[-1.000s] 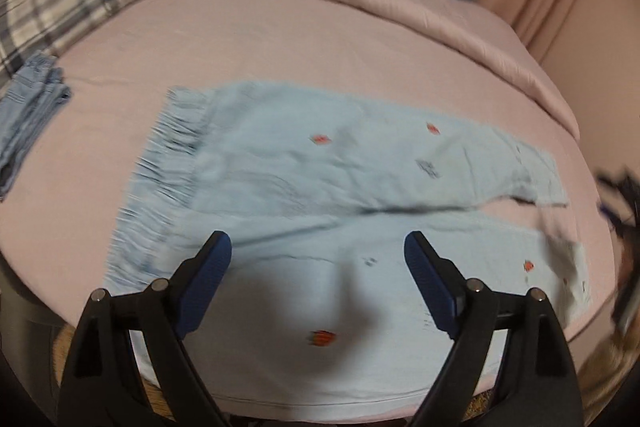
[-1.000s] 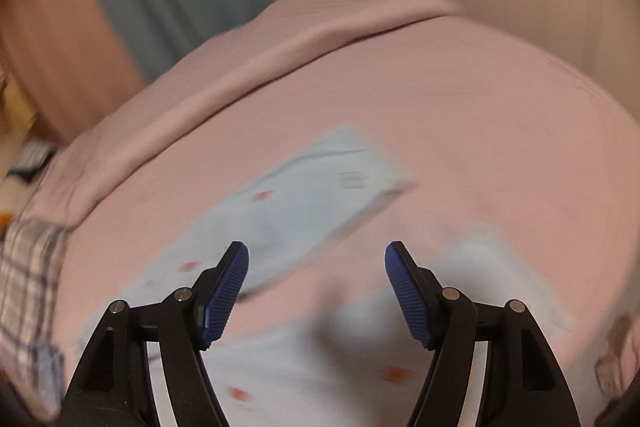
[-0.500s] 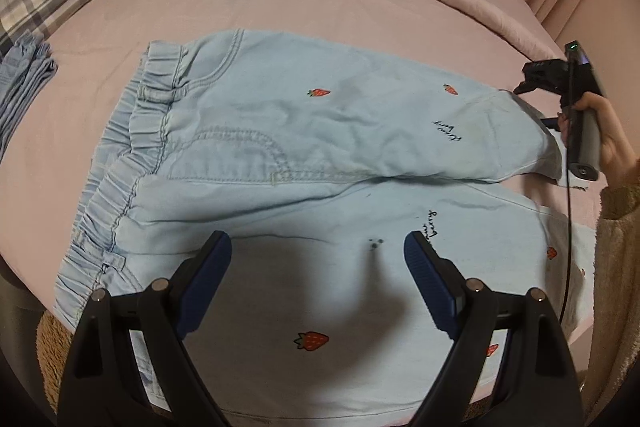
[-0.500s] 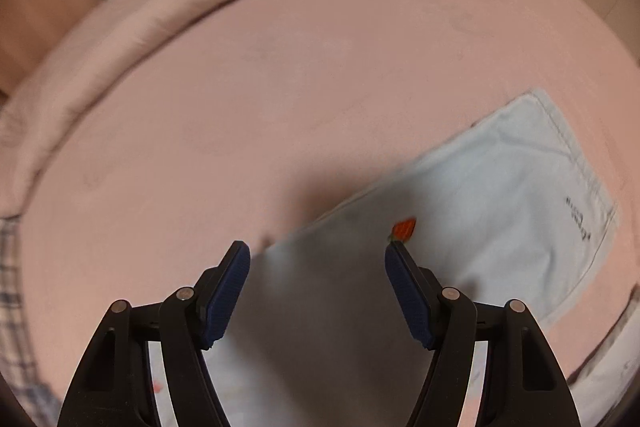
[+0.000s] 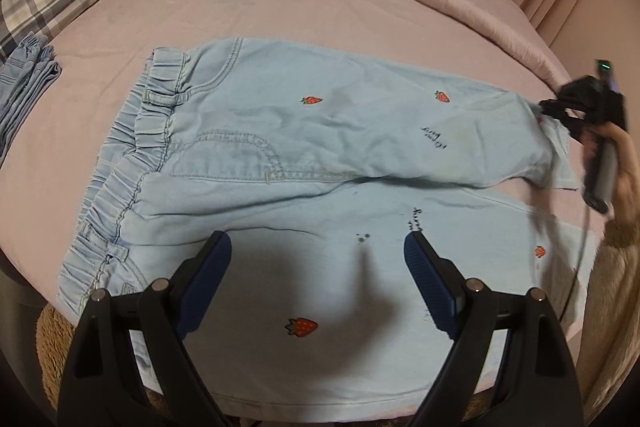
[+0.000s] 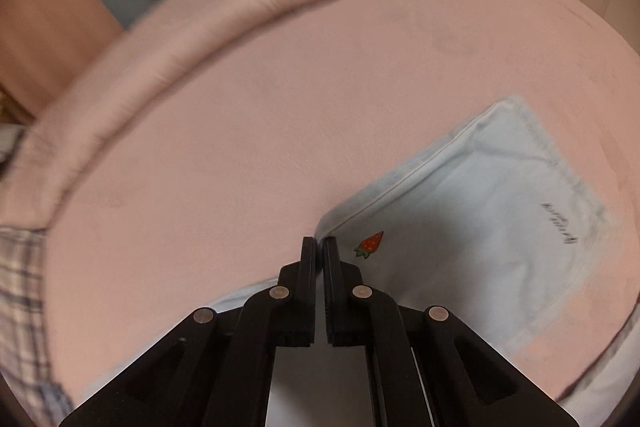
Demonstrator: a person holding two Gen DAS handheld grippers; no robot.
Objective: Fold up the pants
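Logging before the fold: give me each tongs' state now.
Left tongs: open, holding nothing, above the pants.
Right tongs: closed on the pants' leg edge.

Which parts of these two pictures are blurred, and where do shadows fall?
Left wrist view: sharp on the pants; the right gripper at the edge is motion-blurred; a dark shadow lies under the left gripper. Right wrist view: the duvet is smeared, the cuff shaded.

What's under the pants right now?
The pants lie flat on the pink bedsheet, which shows all around them. The near leg's edge overhangs a brown fuzzy cover. Whatever lies beneath the fabric itself is hidden.
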